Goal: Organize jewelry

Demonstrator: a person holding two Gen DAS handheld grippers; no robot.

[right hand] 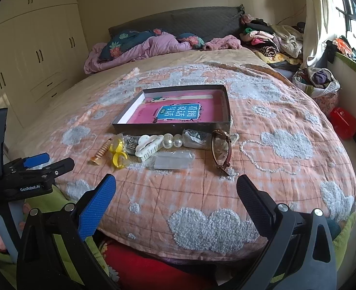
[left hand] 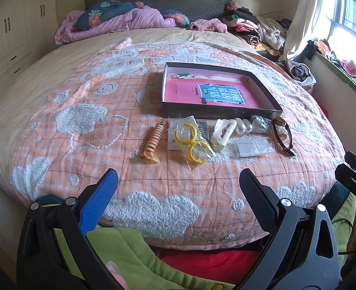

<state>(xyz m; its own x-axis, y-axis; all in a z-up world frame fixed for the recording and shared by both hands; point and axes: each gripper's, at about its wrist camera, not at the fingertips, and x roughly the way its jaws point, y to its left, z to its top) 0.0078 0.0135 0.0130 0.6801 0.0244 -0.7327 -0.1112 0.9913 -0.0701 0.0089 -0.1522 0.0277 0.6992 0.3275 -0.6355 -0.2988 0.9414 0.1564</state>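
A shallow dark box [left hand: 264, 89] [right hand: 173, 126] with a pink book inside lies on the bed. In front of it lie an orange spiral hair clip [left hand: 152, 141] [right hand: 101, 153], bagged yellow hoop earrings [left hand: 190, 142] [right hand: 117, 153], a white claw clip [left hand: 222, 130] [right hand: 147, 147], pearl pieces [left hand: 244, 125] [right hand: 171, 141], a clear packet [left hand: 254, 146] [right hand: 171, 160] and brown glasses [left hand: 282, 133] [right hand: 222, 148]. My left gripper [left hand: 178, 186] is open, near the bed's front edge, short of the items. My right gripper [right hand: 176, 188] is open too, below the glasses, holding nothing.
An orange quilt [left hand: 105, 111] [right hand: 286, 145] with cloud patches covers the bed. Purple bedding and pillows [left hand: 120, 21] sit at the head, piled clothes [right hand: 272, 38] at the far right. Wardrobes [right hand: 33, 55] stand on the left. A red bag [right hand: 343, 122] lies beside the bed.
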